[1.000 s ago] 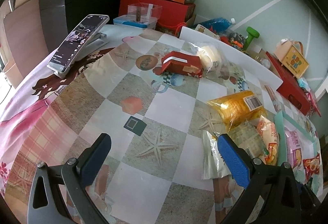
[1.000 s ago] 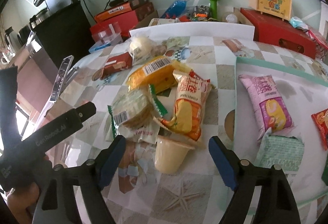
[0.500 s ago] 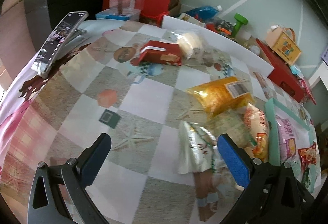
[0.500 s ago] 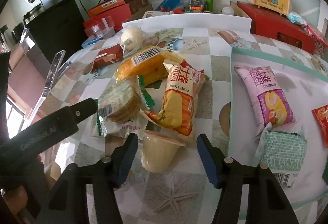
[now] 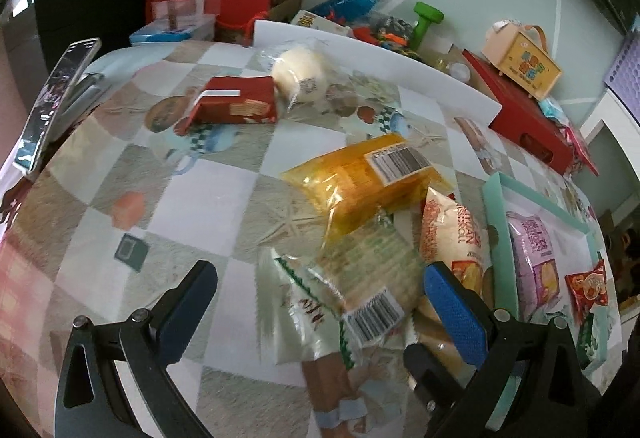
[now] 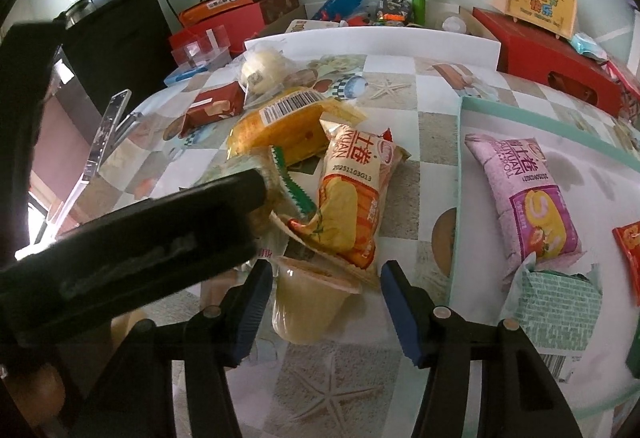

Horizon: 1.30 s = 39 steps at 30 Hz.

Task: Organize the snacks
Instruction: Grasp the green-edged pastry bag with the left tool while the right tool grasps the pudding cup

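Picking up the jelly cup (image 6: 310, 304): the right gripper (image 6: 326, 308) straddles it, jaws apart; next, close and carry it into the teal tray (image 6: 532, 115). Left gripper (image 5: 320, 308), jaws apart, hovers over the cracker packet (image 5: 360, 278).

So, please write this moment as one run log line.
right tool: open, around beige plastic jelly cup | left tool: open, over clear cracker packet

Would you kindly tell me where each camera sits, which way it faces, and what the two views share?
Left wrist: on the left gripper, looking forward across the checked table at the snack pile; both its blue fingers show, open.
Right wrist: on the right gripper, looking forward at the jelly cup between its open fingers; the left gripper's black body crosses its left side.
Shared: the yellow packet, orange roll packet and teal tray.
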### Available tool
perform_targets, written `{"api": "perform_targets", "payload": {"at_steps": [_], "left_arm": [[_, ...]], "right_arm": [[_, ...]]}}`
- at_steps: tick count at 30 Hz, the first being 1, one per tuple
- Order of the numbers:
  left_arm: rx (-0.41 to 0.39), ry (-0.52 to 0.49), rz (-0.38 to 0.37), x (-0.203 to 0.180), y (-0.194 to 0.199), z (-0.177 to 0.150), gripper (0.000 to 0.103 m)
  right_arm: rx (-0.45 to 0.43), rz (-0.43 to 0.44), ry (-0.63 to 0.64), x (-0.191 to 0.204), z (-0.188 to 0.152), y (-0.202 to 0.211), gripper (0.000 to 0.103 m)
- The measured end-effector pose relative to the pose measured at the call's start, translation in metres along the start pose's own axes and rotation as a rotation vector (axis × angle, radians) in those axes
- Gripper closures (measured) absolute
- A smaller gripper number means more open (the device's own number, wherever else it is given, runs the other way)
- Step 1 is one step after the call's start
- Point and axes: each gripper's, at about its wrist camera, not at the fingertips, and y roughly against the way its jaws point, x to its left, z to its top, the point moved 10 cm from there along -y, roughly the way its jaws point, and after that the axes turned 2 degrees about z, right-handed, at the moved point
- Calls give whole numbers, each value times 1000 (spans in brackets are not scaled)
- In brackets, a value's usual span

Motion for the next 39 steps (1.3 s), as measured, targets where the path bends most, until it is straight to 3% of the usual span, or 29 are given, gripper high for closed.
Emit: {"api": "perform_targets", "payload": {"at_steps": [11, 16, 24, 28, 39], "left_arm": [[35, -87, 5, -17, -10, -1, 0], [36, -62, 11, -9, -9, -1, 0], [54, 15, 102, 26, -10, -5, 0], [41, 54, 93, 33, -9, -2, 0], [-15, 21, 110, 25, -5, 6, 1]], "right_arm": [[5, 16, -4, -1, 1, -2, 43], [5, 22, -11, -2, 1, -1, 44], [6, 18, -7, -2, 1, -1, 44], [7, 9, 4, -1, 0, -2, 44], [9, 5, 9, -1, 0, -2, 44]]}}
